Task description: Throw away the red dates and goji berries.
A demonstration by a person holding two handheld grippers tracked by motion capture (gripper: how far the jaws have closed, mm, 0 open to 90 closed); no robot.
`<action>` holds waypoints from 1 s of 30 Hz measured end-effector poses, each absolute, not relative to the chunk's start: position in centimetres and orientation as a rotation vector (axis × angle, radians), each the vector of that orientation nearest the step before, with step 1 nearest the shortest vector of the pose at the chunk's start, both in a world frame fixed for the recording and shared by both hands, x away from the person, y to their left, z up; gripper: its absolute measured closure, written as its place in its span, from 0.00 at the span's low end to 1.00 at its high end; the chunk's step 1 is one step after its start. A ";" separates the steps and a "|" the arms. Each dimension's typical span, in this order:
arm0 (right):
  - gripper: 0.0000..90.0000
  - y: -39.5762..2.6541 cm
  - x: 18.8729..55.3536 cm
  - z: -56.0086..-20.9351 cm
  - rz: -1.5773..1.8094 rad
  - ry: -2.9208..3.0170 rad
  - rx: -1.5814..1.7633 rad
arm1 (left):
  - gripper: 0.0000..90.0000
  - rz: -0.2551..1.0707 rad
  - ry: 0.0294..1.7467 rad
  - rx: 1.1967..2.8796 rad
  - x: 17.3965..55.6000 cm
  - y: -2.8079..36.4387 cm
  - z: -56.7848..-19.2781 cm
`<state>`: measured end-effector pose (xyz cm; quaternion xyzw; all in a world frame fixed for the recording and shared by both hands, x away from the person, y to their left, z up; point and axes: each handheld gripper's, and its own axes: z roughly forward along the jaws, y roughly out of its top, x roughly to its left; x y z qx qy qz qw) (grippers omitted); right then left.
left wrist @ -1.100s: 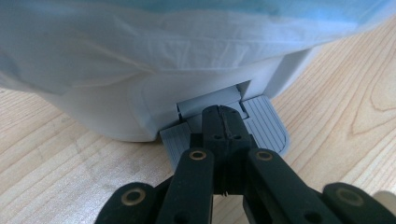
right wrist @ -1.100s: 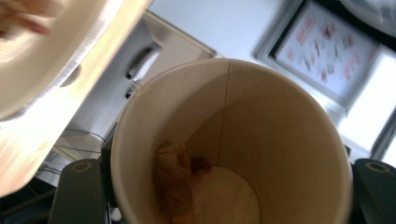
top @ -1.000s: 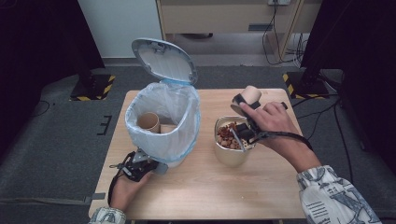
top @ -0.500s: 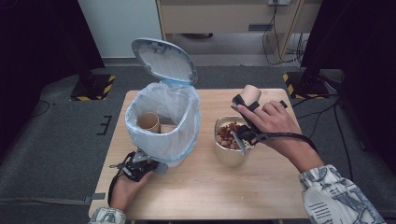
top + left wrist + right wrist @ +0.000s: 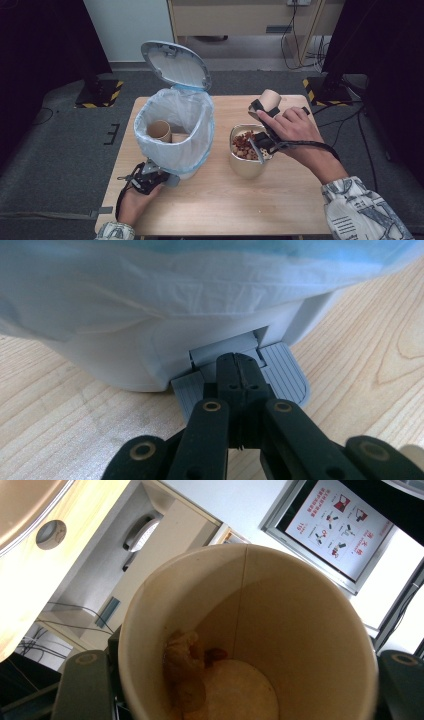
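Two grippers were busy: the left gripper (image 5: pixel 239 371), jaws pressed together, pushed down the pedal (image 5: pixel 285 375) of the lined bin (image 5: pixel 172 132), while the right gripper (image 5: pixel 263 111) pinched a paper cup (image 5: pixel 250 635) tilted above the bowl (image 5: pixel 246 165) of scraps.

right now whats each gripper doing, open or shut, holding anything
left gripper: shut, holding nothing, tips on the bin pedal.
right gripper: shut on a paper cup, tipped over the bowl.
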<state>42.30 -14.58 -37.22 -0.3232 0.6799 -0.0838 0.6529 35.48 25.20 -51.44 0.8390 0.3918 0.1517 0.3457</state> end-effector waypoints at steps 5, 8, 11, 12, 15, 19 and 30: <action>0.33 -14.6 42.3 -36.1 -0.171 1.508 -0.655 | 1.00 0.393 1.017 2.177 35.5 25.2 -51.4; 0.33 -13.5 41.4 -38.7 -0.235 1.539 -0.861 | 1.00 0.393 1.017 2.177 35.5 25.2 -51.4; 0.33 -13.9 42.0 -38.5 -0.229 1.541 -0.801 | 1.00 0.398 1.017 2.181 35.5 25.2 -51.4; 0.33 -14.4 42.2 -37.2 -0.192 1.520 -0.695 | 1.00 0.396 1.018 2.181 35.5 25.2 -51.4; 0.33 -14.0 41.6 -37.6 -0.191 1.543 -0.766 | 1.00 0.393 1.018 2.176 35.5 25.2 -51.4; 0.33 -14.2 41.9 -38.1 -0.182 1.558 -0.744 | 1.00 0.395 1.017 2.180 35.5 25.2 -51.4; 0.33 -14.6 42.5 -37.6 -0.089 1.609 -0.661 | 1.00 0.394 1.017 2.179 35.5 25.2 -51.4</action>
